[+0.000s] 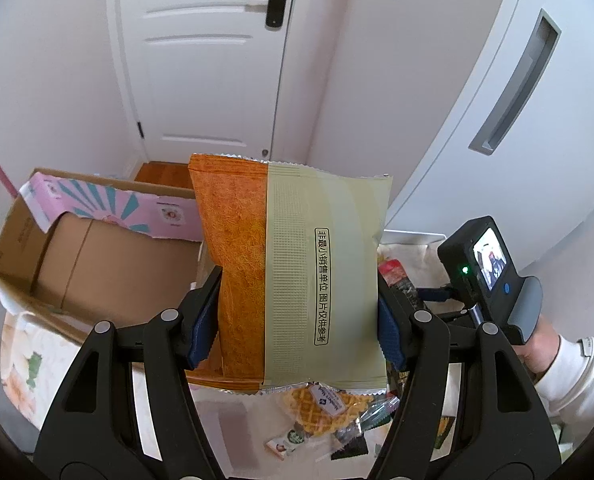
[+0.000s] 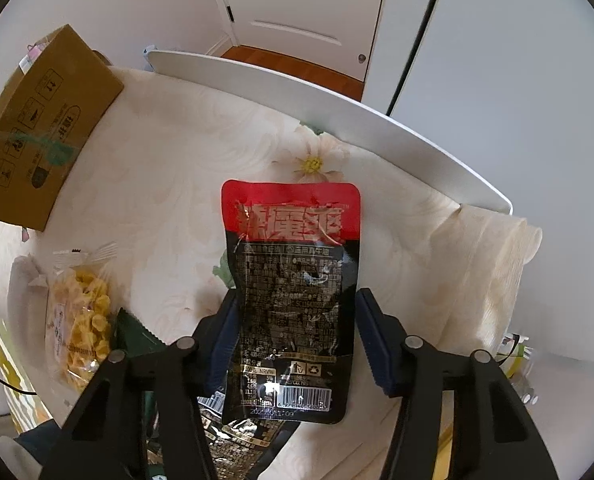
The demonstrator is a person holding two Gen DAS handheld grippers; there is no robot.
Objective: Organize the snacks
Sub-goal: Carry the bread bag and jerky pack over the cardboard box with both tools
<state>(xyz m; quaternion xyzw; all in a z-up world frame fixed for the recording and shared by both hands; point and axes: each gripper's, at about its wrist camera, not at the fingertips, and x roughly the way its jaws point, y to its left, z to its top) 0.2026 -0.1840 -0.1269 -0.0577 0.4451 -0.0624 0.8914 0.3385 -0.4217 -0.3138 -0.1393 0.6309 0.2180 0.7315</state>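
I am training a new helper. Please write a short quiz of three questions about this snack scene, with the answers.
1. True or false: the left claw is closed on the orange and beige packet.
2. What sits between the fingers of the right claw?
A. a black and red pouch
B. a banana
C. a cup
3. Fill in the missing word: in the left wrist view, the flaps of the cardboard box stand ____.

Key: 1 true; 2 A; 3 open.
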